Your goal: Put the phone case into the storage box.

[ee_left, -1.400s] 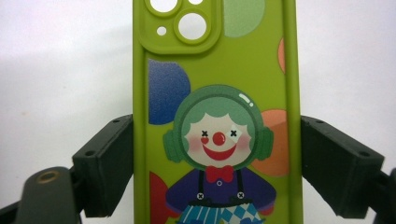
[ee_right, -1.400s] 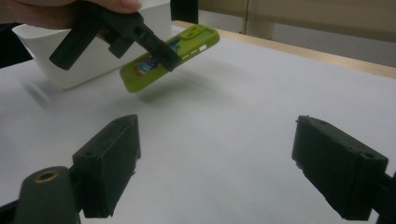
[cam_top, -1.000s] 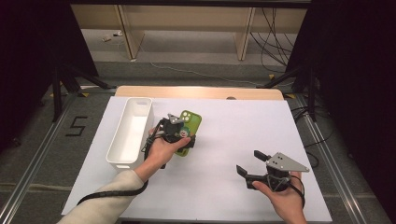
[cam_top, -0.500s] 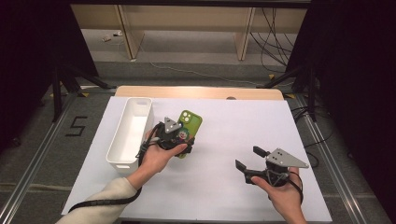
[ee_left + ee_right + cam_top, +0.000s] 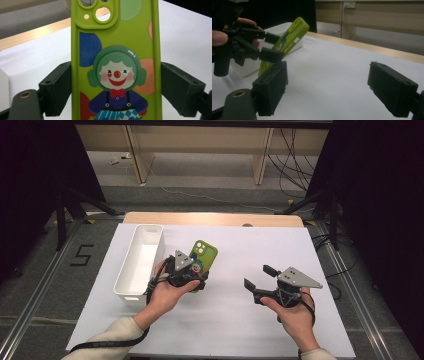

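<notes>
we see a green phone case (image 5: 113,62) w/ a clown print held in the left gripper (image 5: 192,272), jaws pressed on both long edges. in the right gripper view the case (image 5: 284,41) is tilted, camera end raised off the table, lower end near the white sheet. from the high view it sits left of centre on the white table (image 5: 240,320), just beside a white bin (image 5: 140,262) that runs along the table's left side. the left hand (image 5: 167,292) wraps the gripper from below, sleeve coming in from the bottom edge.

the right gripper (image 5: 259,280) hovers well apart from the case, on the table's right half, jaws spread wide w/ nothing between them; its own view shows bare white table in the gap. the right hand (image 5: 292,317) grips it, grey three-cornered plate on top. a light wood strip (image 5: 215,218) edges the table's far side; grey floor and cables lie beyond.
</notes>
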A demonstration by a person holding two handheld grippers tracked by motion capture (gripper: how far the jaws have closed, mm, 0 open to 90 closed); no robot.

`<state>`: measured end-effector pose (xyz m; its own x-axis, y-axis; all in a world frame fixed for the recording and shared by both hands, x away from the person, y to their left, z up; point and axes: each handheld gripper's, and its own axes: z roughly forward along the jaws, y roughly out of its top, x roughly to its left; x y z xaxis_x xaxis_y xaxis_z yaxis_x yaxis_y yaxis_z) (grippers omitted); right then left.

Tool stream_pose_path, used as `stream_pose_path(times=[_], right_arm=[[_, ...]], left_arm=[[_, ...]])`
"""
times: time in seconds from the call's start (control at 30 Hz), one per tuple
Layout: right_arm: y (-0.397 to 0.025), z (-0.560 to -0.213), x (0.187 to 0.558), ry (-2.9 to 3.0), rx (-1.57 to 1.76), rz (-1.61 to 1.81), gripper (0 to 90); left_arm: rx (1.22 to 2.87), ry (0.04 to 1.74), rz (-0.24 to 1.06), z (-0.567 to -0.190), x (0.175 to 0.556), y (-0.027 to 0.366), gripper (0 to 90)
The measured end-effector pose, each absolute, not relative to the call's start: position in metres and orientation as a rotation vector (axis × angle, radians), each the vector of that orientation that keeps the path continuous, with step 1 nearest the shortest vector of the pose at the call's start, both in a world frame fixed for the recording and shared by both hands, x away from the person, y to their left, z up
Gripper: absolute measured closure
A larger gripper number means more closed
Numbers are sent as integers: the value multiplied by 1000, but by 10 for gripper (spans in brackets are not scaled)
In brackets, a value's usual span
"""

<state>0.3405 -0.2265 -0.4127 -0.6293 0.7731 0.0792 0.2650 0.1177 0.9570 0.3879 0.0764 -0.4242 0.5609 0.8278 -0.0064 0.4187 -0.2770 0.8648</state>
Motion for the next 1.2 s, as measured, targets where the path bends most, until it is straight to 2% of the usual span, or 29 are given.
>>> stream_pose_path(times=[0.53,1.2], right_arm=[[-187,-407,369,1999,971,1575,198],[-173,-407,379,2025,978,1594,230]], left_arm=[[1881,970,591,-426,378,69,161],[1880,931,584,-425,370,59,161]])
